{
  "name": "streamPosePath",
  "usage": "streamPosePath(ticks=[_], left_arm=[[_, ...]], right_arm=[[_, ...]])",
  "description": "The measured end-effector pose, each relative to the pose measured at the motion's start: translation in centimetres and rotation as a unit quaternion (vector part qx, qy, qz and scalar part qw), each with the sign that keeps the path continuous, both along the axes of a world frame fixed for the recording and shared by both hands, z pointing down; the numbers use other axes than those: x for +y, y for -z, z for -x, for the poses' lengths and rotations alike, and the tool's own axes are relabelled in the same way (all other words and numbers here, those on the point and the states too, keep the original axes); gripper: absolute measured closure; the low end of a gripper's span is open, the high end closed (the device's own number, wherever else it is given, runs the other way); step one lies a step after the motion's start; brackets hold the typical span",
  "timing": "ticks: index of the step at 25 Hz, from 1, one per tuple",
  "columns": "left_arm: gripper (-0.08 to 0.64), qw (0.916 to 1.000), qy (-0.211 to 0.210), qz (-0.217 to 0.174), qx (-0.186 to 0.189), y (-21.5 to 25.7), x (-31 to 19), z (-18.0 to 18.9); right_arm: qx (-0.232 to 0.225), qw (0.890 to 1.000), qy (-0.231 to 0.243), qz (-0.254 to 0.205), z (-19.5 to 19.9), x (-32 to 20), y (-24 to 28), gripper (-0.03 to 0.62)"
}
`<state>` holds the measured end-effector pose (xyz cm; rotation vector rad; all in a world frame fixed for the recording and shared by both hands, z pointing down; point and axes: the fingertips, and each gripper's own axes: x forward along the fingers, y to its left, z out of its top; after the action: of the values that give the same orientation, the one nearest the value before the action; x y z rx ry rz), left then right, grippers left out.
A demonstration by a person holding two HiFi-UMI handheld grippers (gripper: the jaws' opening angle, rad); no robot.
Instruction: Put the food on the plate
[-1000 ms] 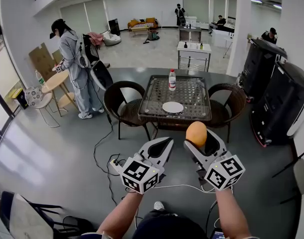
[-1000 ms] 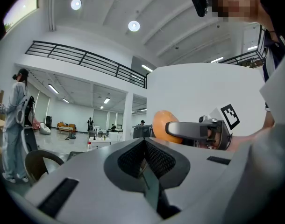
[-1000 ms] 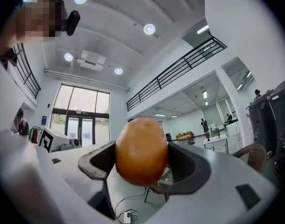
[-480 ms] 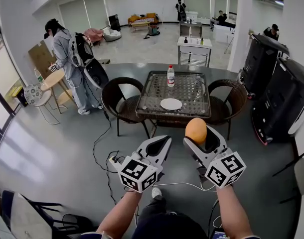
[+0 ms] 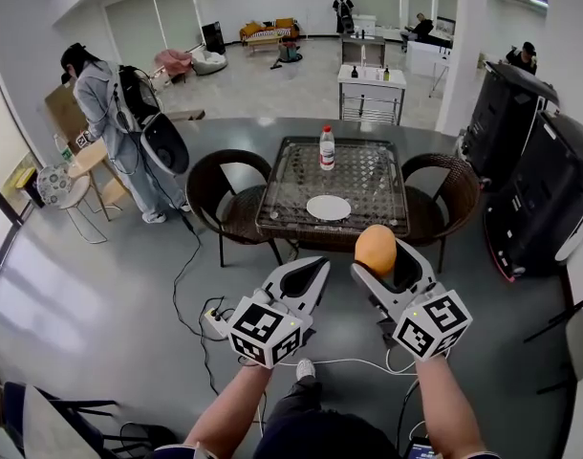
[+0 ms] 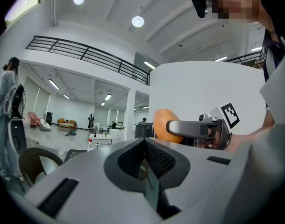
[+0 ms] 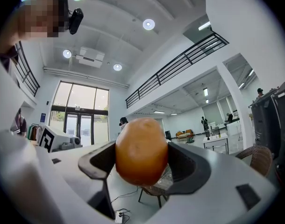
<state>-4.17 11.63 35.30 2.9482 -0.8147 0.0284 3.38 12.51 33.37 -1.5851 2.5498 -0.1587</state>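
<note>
The right gripper (image 5: 379, 262) is clamping a smooth, rounded orange-brown piece of food (image 5: 376, 248) between its two grey jaws, which are pressing on its sides and holding it in the air, short of the near edge of the glass-topped wicker table (image 5: 370, 176). The left gripper (image 5: 314, 273) is riding beside it with its jaws shut together and nothing between them. On the table a round white plate (image 5: 328, 207) is lying flat near the front edge, its whole white face showing, well apart from the food. Behind the plate a clear plastic bottle with a red cap (image 5: 326, 149) is standing upright; how full it is cannot be made out.
</note>
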Motion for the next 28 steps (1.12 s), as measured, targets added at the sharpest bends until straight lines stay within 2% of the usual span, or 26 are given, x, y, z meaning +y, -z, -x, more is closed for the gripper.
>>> streamPosePath(ticks=[14,20,28], left_arm=[[0.552,0.9988,-0.046,0.014,0.009,-0.4,-12.5,-0.7],[0.551,0.9981,-0.056,0.02,0.014,-1.1,-16.1,-0.4],[0.551,0.9981,-0.053,0.03,0.007,-2.2,-19.4,-0.6]], right_arm=[[0.011,0.999,-0.033,0.011,0.0,-12.3,-0.4,0.252],[0.011,0.999,-0.047,0.016,0.1,-15.8,-1.0,0.252],[0.006,0.999,-0.043,0.019,-0.5,-19.8,-1.7,0.252]])
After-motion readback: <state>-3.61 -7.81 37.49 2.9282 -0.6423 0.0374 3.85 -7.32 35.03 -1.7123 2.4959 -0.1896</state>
